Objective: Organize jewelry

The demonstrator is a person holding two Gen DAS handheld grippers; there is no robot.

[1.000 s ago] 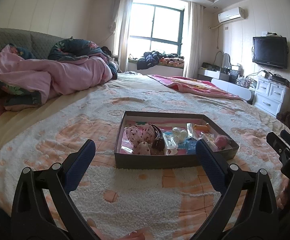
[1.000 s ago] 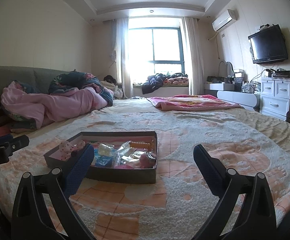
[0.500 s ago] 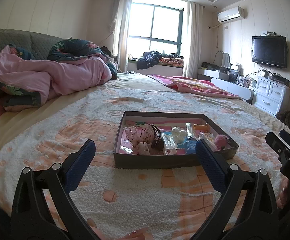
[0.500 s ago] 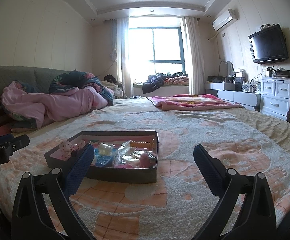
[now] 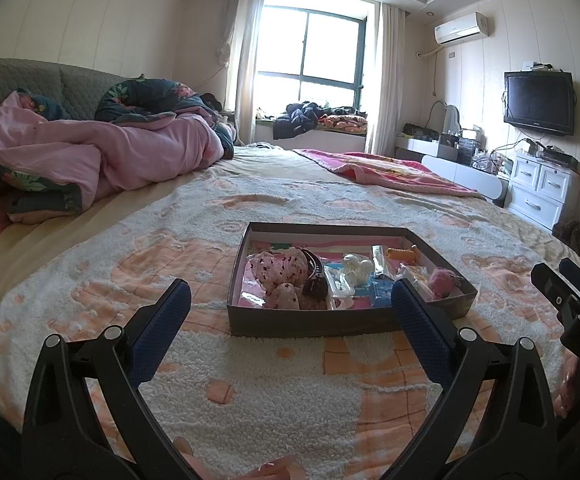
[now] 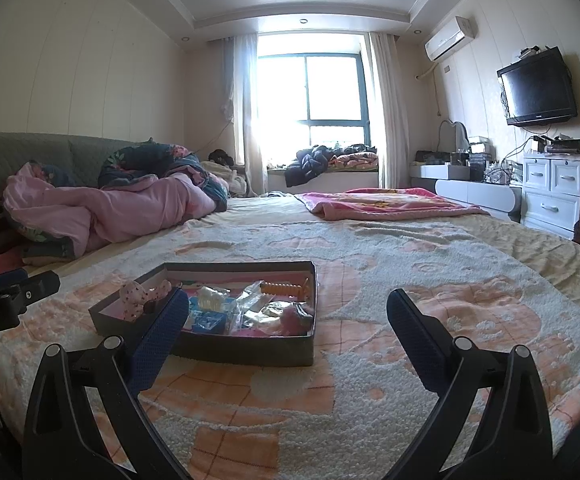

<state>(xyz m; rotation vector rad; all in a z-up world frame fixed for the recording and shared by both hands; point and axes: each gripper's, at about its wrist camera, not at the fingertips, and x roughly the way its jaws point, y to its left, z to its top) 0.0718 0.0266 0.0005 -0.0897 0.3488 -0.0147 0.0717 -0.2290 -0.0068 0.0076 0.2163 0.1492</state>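
a shallow dark box [image 5: 310, 324] of jewelry sits on a fluffy peach and white blanket [image 5: 273, 396] spread over a bed, and it serves as the landmark here. inside it lie pink spotted fabric pieces [image 5: 277, 268], a dark band [image 5: 317, 270], clear packets [image 5: 344, 288], an orange beaded piece [image 5: 400, 255] and a pink fuzzy piece [image 5: 438, 280], crowded and overlapping. the left gripper [image 5: 285, 316] hovers just in front of the box, fingers spread wide and empty. the right gripper [image 6: 287, 316] hovers in front of and to the right of the box, also released and holding nothing. likely risks: a reach into the heap could snag two tangled pieces at once, a push on the box wall could slide it over the soft pile, and small pieces dropped beside the box could sink into the fleece. open blanket surrounds the box on every side, with bedding well behind it.
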